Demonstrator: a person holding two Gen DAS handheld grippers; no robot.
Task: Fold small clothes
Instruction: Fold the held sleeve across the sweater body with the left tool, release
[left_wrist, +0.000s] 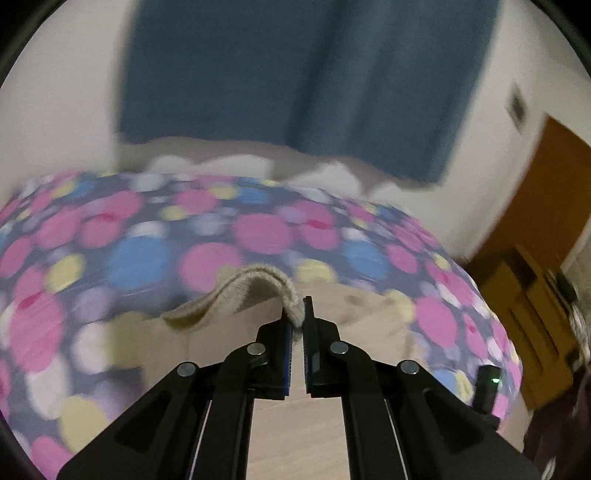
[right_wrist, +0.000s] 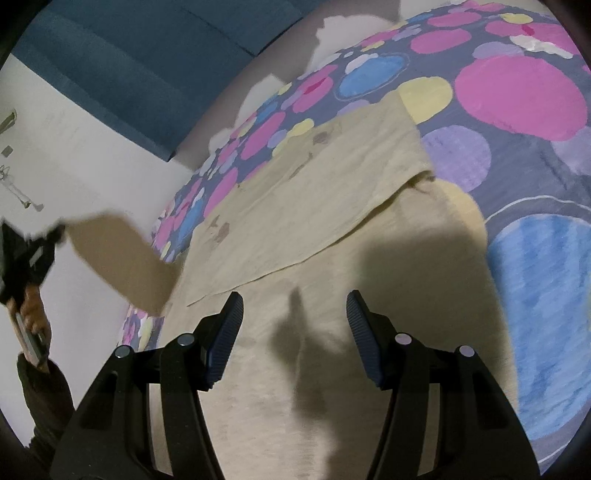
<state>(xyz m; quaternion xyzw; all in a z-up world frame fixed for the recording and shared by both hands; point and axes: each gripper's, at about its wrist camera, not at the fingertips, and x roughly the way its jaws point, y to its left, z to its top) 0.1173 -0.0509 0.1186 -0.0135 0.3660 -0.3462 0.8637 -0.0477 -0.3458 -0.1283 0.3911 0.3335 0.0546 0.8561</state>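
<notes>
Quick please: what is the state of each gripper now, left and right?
Left gripper: closed, pinching the edge of the beige garment.
Right gripper: open, holding nothing, above the garment.

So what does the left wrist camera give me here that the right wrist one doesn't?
Only the left wrist view shows the left gripper with its jaws shut on a ribbed edge of the beige garment, plus a brown door at the right. Only the right wrist view shows the right gripper with open jaws above the flat garment, one layer already folded over, and the lifted flap being pulled left. Both show the dotted bedspread and the blue curtain.
</notes>
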